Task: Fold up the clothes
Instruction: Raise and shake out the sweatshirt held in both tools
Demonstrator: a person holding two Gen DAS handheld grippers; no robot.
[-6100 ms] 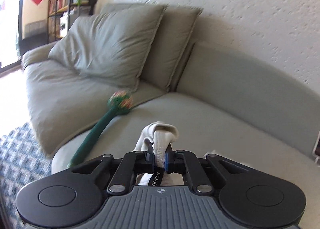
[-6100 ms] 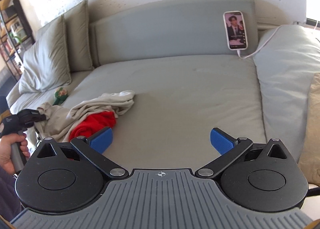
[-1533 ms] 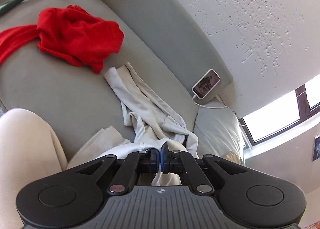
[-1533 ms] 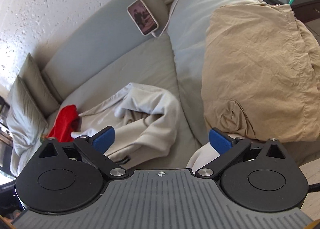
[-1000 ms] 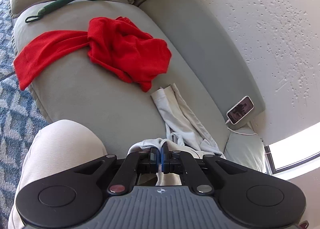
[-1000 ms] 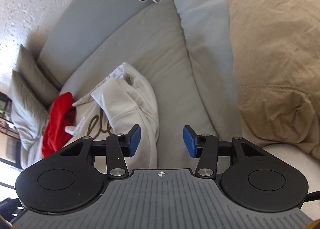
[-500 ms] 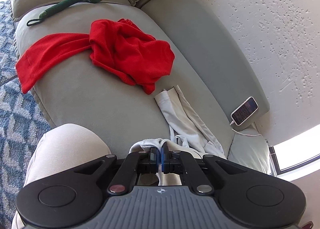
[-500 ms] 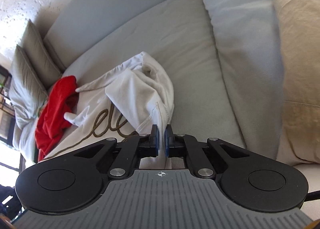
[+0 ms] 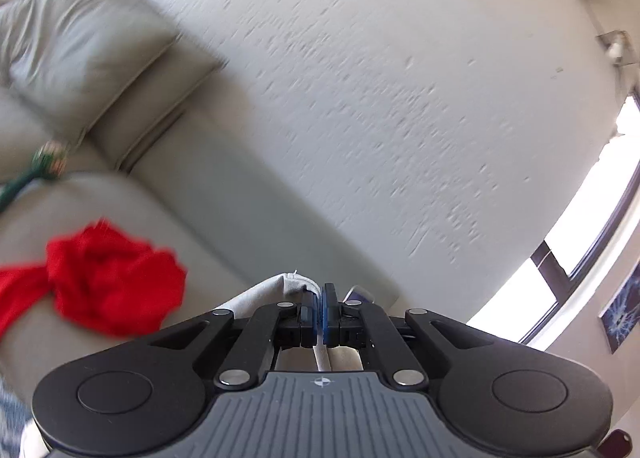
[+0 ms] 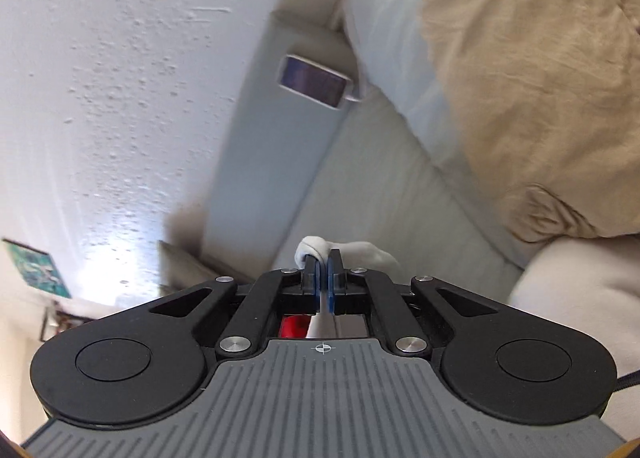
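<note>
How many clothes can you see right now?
2. The white garment is pinched in both grippers, left gripper and right gripper. The red garment lies crumpled on the sofa. More could be hidden.

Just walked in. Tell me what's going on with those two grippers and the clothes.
A person is folding laundry on a grey sofa. The left gripper and the right gripper are each shut on the white garment, both cameras tilted up towards the wall. The red garment lies crumpled on the seat, untouched. A phone leans against the backrest near a tan pillow.
</note>
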